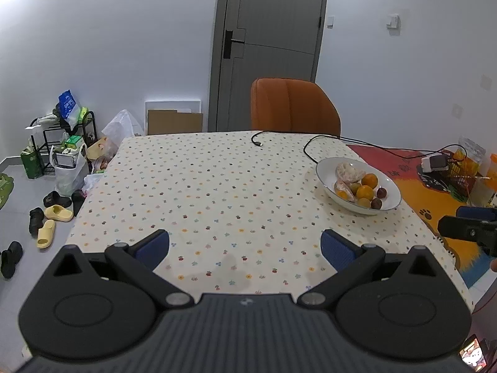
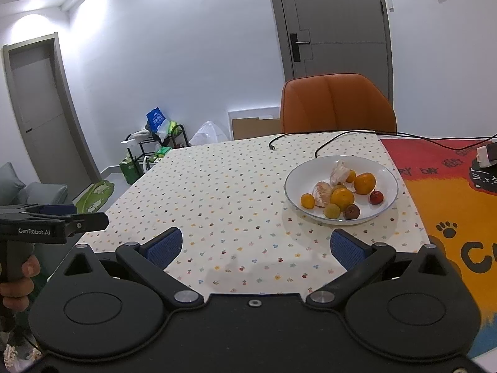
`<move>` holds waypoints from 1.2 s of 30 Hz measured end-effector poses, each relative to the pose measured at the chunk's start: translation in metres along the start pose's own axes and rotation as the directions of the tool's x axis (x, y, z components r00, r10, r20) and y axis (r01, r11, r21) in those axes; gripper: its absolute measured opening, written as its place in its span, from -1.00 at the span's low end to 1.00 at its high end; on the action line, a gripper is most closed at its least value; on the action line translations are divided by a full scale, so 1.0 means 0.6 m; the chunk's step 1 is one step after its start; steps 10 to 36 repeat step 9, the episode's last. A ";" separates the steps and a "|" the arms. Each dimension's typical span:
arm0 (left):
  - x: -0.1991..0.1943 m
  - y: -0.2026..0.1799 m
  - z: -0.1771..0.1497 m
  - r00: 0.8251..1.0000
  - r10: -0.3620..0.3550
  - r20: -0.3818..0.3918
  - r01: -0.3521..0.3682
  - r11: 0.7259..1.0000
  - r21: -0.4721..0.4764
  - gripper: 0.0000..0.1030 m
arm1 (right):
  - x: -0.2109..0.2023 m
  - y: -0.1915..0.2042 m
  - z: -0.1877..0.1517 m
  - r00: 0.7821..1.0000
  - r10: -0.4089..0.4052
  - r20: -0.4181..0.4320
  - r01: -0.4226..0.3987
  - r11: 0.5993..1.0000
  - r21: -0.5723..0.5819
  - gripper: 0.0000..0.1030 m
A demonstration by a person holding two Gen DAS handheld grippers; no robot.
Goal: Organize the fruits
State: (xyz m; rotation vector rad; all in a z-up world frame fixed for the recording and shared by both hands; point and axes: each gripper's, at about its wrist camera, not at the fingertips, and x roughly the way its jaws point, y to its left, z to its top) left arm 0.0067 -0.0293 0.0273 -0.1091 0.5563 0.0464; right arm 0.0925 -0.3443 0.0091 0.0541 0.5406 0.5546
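Right gripper (image 2: 253, 245) and left gripper (image 1: 245, 248): jaws spread wide, both empty, low over the near table (image 2: 217, 192) edge. White bowl (image 2: 385, 168) sits at 1 o'clock from the right gripper. It holds oranges (image 2: 364, 182), peeled citrus (image 2: 322, 193) and small dark fruits (image 2: 352, 212). Expect oranges firm but prone to rolling: grip across the widest part. Peeled citrus is likely soft: grip lightly.

The left gripper (image 1: 245, 248) and the right gripper (image 2: 256, 247) are both wide open and hold nothing. A hand (image 2: 18, 279) grips the left handle.
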 end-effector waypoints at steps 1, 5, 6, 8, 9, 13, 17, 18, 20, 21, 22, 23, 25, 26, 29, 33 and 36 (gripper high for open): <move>0.000 0.000 0.000 1.000 0.000 0.000 0.000 1.000 0.001 1.00 | -0.001 0.000 0.000 1.000 0.000 0.000 0.000 1.000 0.000 1.00; 0.000 0.000 0.001 1.000 -0.002 -0.002 0.002 1.000 0.000 1.00 | 0.000 -0.002 -0.001 1.000 -0.001 -0.001 0.001 1.000 0.001 1.00; 0.000 -0.001 0.000 1.000 -0.003 -0.002 0.003 1.000 0.001 1.00 | 0.000 -0.003 -0.001 1.000 -0.001 -0.001 0.001 1.000 0.002 1.00; 0.000 -0.002 0.000 1.000 -0.006 -0.004 0.006 1.000 0.004 1.00 | 0.002 -0.004 -0.001 1.000 -0.003 -0.003 0.003 1.000 0.002 1.00; 0.000 -0.002 0.000 1.000 -0.009 -0.005 0.009 1.000 0.006 1.00 | 0.002 -0.005 -0.001 1.000 -0.003 -0.004 0.003 1.000 0.003 1.00; 0.000 -0.002 0.000 1.000 -0.009 -0.005 0.009 1.000 0.006 1.00 | 0.002 -0.005 -0.001 1.000 -0.003 -0.004 0.003 1.000 0.003 1.00; 0.000 -0.002 0.000 1.000 -0.009 -0.005 0.009 1.000 0.006 1.00 | 0.002 -0.005 -0.001 1.000 -0.003 -0.004 0.003 1.000 0.003 1.00; 0.000 -0.002 0.000 1.000 -0.009 -0.005 0.009 1.000 0.006 1.00 | 0.002 -0.005 -0.001 1.000 -0.003 -0.004 0.003 1.000 0.003 1.00; 0.000 -0.002 0.000 1.000 -0.009 -0.005 0.009 1.000 0.006 1.00 | 0.002 -0.005 -0.001 1.000 -0.003 -0.004 0.003 1.000 0.003 1.00; 0.000 -0.002 0.000 1.000 -0.009 -0.005 0.009 1.000 0.006 1.00 | 0.002 -0.005 -0.001 1.000 -0.003 -0.004 0.003 1.000 0.003 1.00; 0.000 -0.002 0.000 1.000 -0.009 -0.005 0.009 1.000 0.006 1.00 | 0.002 -0.005 -0.001 1.000 -0.003 -0.004 0.003 1.000 0.003 1.00; 0.000 -0.002 0.000 1.000 -0.009 -0.005 0.009 1.000 0.006 1.00 | 0.002 -0.005 -0.001 1.000 -0.003 -0.004 0.003 1.000 0.003 1.00; 0.000 -0.002 0.000 1.000 -0.009 -0.005 0.009 1.000 0.006 1.00 | 0.002 -0.005 -0.001 1.000 -0.003 -0.004 0.003 1.000 0.003 1.00; 0.000 -0.002 0.000 1.000 -0.009 -0.005 0.009 1.000 0.006 1.00 | 0.002 -0.005 -0.001 1.000 -0.003 -0.004 0.003 1.000 0.003 1.00; 0.000 -0.002 0.000 1.000 -0.009 -0.005 0.009 1.000 0.006 1.00 | 0.002 -0.005 -0.001 1.000 -0.003 -0.004 0.003 1.000 0.003 1.00; 0.000 -0.002 0.000 1.000 -0.009 -0.005 0.009 1.000 0.006 1.00 | 0.002 -0.005 -0.001 1.000 -0.003 -0.004 0.003 1.000 0.003 1.00; 0.000 -0.002 0.000 1.000 -0.009 -0.005 0.009 1.000 0.006 1.00 | 0.002 -0.005 -0.001 1.000 -0.003 -0.004 0.003 1.000 0.003 1.00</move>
